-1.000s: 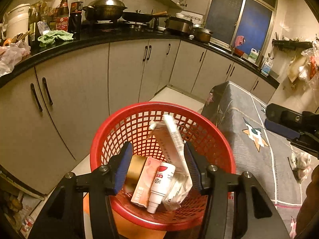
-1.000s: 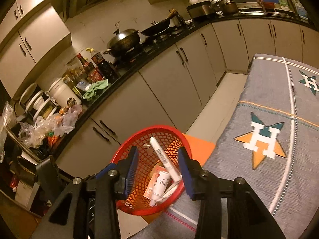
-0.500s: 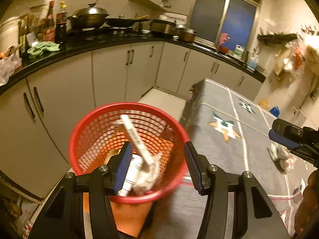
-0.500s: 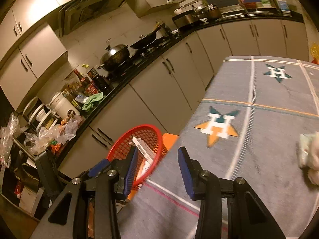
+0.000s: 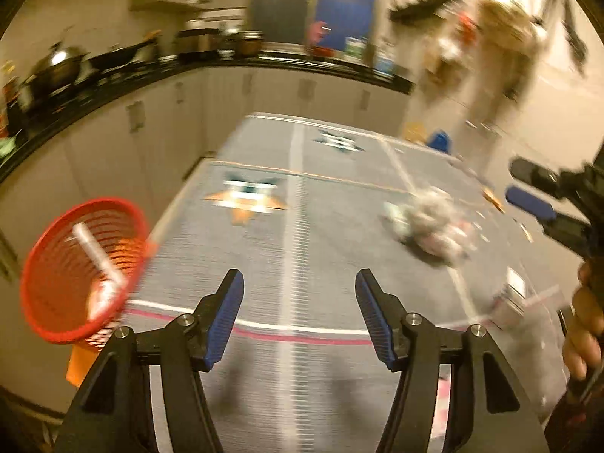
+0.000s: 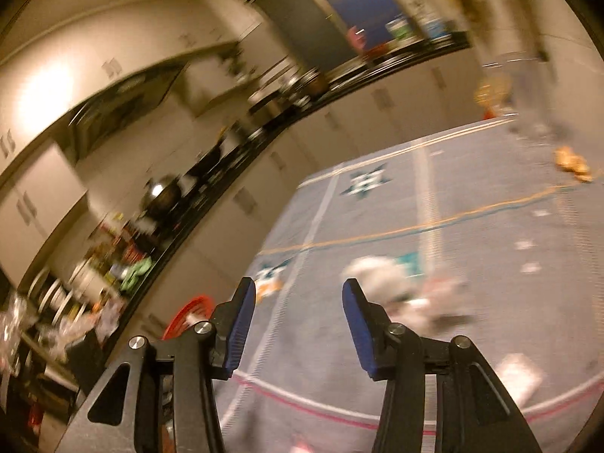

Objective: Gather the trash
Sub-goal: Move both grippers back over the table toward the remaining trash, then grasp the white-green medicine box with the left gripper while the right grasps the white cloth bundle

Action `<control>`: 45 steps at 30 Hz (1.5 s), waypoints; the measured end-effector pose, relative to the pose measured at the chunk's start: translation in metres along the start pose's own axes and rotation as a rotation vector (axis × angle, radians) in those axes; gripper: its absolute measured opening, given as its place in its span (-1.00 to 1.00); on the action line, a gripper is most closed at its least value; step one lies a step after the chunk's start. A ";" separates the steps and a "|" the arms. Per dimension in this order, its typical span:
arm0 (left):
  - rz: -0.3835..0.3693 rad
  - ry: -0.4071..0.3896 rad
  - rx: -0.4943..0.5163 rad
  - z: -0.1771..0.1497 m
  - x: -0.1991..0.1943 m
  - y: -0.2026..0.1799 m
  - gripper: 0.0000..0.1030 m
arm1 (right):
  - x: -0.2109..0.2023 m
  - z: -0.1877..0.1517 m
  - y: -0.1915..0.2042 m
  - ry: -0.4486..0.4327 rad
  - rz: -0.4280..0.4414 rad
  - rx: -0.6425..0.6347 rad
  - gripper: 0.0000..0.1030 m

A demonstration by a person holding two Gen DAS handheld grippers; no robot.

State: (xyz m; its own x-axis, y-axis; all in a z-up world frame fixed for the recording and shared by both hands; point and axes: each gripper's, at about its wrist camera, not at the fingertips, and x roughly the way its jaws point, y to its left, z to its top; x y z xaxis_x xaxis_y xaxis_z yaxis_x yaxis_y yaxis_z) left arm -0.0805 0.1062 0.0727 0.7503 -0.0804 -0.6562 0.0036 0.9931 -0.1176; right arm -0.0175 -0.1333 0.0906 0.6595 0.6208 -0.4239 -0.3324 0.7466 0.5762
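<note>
Both views are motion-blurred. My left gripper is open and empty above the grey star-patterned tablecloth. The red mesh basket, holding a white tube and other trash, stands off the table's left edge. A crumpled whitish wad of trash lies on the cloth ahead to the right, and a small flat packet lies nearer. My right gripper is open and empty; the wad lies just past its right finger. The right gripper also shows in the left wrist view.
A black countertop with pots and a wok over pale cabinets runs along the left and back. An orange scrap lies at the table's far right. The basket shows small in the right wrist view. Bags hang on the right wall.
Both grippers have swung right, away from the basket and over the table. The basket has slid to the left edge of both views and the wad of trash has come into view.
</note>
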 end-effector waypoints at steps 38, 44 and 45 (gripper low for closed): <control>-0.289 0.256 0.339 -0.033 0.103 -0.216 -0.33 | -0.075 0.001 -0.161 -0.202 -0.325 0.395 0.14; -0.218 0.199 0.255 -0.033 0.082 -0.158 -0.33 | -0.056 0.003 -0.134 -0.133 -0.266 0.248 0.14; -0.202 0.189 0.241 -0.033 0.078 -0.148 -0.33 | -0.049 0.002 -0.126 -0.109 -0.256 0.206 0.14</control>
State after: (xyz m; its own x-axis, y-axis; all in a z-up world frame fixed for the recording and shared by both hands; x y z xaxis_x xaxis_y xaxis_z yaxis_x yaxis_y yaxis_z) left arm -0.0444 -0.0495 0.0137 0.5828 -0.2691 -0.7667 0.3118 0.9454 -0.0948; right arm -0.0066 -0.2581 0.0407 0.7757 0.3820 -0.5024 -0.0112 0.8042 0.5942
